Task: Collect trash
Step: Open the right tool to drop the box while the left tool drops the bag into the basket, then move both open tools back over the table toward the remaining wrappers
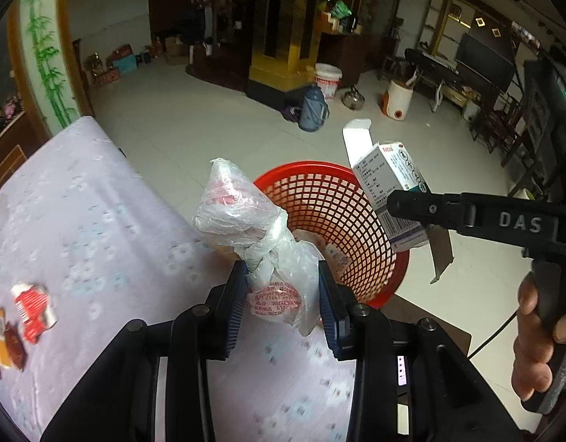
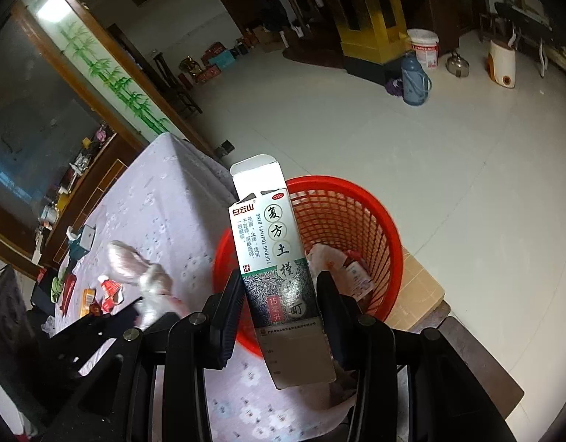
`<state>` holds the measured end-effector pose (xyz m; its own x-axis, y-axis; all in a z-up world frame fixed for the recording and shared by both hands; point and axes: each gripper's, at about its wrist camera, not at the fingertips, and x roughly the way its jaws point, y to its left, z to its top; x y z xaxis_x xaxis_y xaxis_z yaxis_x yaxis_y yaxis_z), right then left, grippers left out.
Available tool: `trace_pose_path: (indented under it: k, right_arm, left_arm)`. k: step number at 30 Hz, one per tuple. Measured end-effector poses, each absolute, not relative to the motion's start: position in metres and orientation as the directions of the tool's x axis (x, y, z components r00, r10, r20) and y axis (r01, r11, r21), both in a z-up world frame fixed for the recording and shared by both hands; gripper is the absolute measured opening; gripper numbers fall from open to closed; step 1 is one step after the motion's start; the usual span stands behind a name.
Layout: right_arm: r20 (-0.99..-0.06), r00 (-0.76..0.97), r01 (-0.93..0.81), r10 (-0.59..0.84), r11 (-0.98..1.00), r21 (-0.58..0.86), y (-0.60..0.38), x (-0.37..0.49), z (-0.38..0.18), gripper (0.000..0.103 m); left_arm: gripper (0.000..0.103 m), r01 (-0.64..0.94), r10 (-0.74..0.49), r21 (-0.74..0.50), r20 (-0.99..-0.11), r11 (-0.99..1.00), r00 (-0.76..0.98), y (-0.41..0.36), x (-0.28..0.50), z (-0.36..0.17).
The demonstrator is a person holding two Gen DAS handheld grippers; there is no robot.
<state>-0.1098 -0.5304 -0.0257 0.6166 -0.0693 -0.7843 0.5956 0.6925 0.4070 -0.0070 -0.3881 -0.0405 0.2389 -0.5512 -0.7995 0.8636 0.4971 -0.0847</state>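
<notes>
Here the left gripper (image 1: 283,294) clamps a knotted plastic bag (image 1: 246,217) at centre frame, the bag rising in front of the red basket (image 1: 331,213). The right gripper (image 2: 281,300) pinches a medicine box (image 2: 272,258), flap open, held above the basket's near rim; in the left view it sits at right, with a hand (image 1: 540,331) on the handle. Scraps (image 2: 342,269) lie inside the basket. Wrappers (image 1: 21,316) rest lower left on the tablecloth (image 1: 80,202).

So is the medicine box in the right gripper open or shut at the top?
Open: the medicine box has its white top flap standing up, seen in both wrist views.
</notes>
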Motion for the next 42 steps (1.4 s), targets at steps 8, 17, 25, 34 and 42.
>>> trace_pose_path:
  k: [8,17,25,34,42]
  right_arm:
    - [-0.802,0.593,0.617,-0.071,0.68,0.396,-0.557,-0.089,-0.038,0.057]
    - [-0.793,0.596,0.578,-0.122,0.751,0.318,-0.523,-0.092,-0.019,0.057]
    - [-0.762,0.639,0.458,-0.108,0.849,0.264,-0.446,-0.087,-0.001,0.057]
    - [-0.761,0.648,0.354,-0.03,0.897,0.266,-0.378,-0.075,0.0,0.057]
    - [-0.776,0.629,0.284,0.04,0.918,0.277,-0.325,-0.059,-0.004,0.057]
  left_arm:
    - [0.061,0.869,-0.549,-0.1,-0.809,0.484,0.213,-0.422,0.003,-0.057]
    - [0.062,0.84,-0.565,-0.059,-0.765,0.54,0.31,-0.376,-0.007,-0.033]
    - [0.062,0.788,-0.556,-0.068,-0.746,0.611,0.366,-0.309,-0.001,-0.021]
    - [0.061,0.707,-0.521,-0.088,-0.74,0.702,0.425,-0.236,0.016,-0.014]
    - [0.061,0.62,-0.474,-0.104,-0.744,0.778,0.471,-0.164,0.026,-0.014]
